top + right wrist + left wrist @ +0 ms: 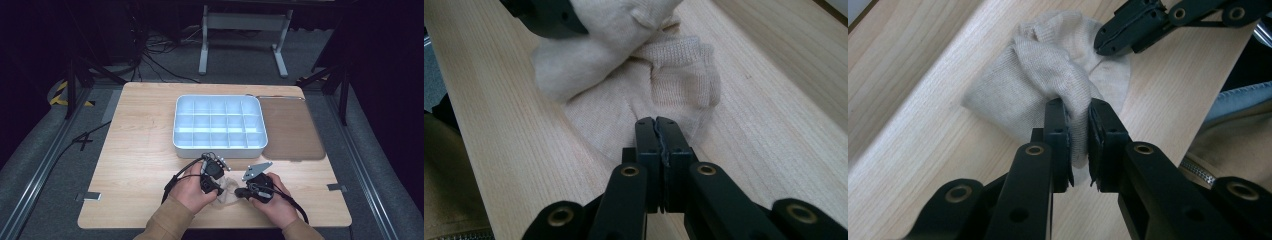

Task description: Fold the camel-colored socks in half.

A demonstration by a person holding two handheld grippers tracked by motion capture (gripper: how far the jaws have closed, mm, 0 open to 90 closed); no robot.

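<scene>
Pinching a beige sock [1048,75] on the table [140,150], left gripper [1078,130] and right gripper [657,135] both clamped on it

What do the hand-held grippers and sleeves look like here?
Both are black two-jaw units with brass-coloured pivot pins on the linkage arms. The left hand-held gripper trails a looping black cable; the right hand-held gripper carries a grey three-cornered plate on top and its own black cable. The person wears tan sleeves.
</scene>
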